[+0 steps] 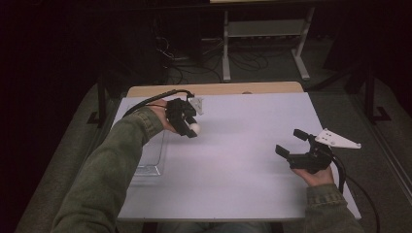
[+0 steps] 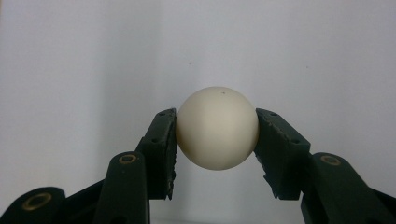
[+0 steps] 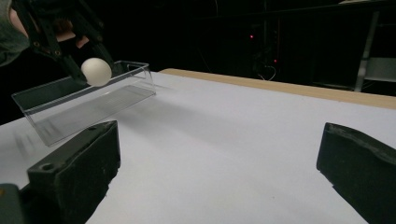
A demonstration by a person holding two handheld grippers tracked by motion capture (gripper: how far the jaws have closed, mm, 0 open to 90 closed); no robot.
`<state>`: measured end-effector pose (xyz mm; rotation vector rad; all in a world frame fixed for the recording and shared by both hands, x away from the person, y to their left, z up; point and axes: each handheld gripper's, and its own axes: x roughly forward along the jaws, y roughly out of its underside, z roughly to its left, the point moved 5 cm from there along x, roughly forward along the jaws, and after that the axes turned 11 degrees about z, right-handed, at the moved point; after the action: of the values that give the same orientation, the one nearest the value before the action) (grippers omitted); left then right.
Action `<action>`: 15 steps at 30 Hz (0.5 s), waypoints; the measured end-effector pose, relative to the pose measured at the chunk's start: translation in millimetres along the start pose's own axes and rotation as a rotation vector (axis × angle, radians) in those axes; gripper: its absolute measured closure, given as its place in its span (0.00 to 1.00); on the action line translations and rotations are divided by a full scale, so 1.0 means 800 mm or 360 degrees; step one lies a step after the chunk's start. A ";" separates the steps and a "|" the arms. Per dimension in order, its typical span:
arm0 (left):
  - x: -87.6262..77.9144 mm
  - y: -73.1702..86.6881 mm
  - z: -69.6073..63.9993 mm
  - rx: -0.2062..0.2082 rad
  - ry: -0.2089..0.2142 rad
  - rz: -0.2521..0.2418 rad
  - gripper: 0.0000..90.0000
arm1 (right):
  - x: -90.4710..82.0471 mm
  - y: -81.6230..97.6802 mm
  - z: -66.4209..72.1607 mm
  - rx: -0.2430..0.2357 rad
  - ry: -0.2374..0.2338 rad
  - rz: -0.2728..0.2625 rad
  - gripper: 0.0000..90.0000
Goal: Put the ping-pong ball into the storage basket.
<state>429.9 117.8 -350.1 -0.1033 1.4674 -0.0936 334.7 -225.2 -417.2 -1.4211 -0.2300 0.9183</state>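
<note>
One white ball sits clamped between the two black jaws of the left gripper, held clear of the pale surface. In the left gripper view the jaws press on the ball from either side, at about its widest part, and the ball's top stands a little beyond the jaw tips while its underside hangs free in the gap between them. Nothing but the jaws touches the ball.

From the high view, the left hand carries that gripper over the left part of the surface, near the far edge, with the ball showing at the jaw tips. A clear tray lies just below and to the left of the gripper, partly under the green sleeve. The right gripper view looks across at the same scene: the ball hangs in the air over the tray, above its rim and near its long wall, not inside it.

Across the surface, well apart from the ball, the right gripper rests in the right hand near the right edge. Its jaws stand wide open with nothing between them, only bare surface showing in the gap.
</note>
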 end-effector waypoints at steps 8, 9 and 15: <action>-0.025 0.007 -0.001 0.0007 -0.0030 0.0033 0.56 | 0.000 0.000 0.001 -0.0008 -0.0001 0.0001 0.00; -0.028 0.007 -0.002 0.0004 -0.0026 0.0038 0.56 | 0.000 0.000 0.001 -0.0007 0.0000 0.0001 0.00; -0.040 0.012 -0.004 0.0024 -0.0029 0.0078 0.56 | 0.000 0.000 0.001 -0.0007 0.0002 0.0002 0.00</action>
<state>423.3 131.2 -319.8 -0.0559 1.4501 -0.0637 334.3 -224.3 -416.9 -1.4261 -0.2307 0.9183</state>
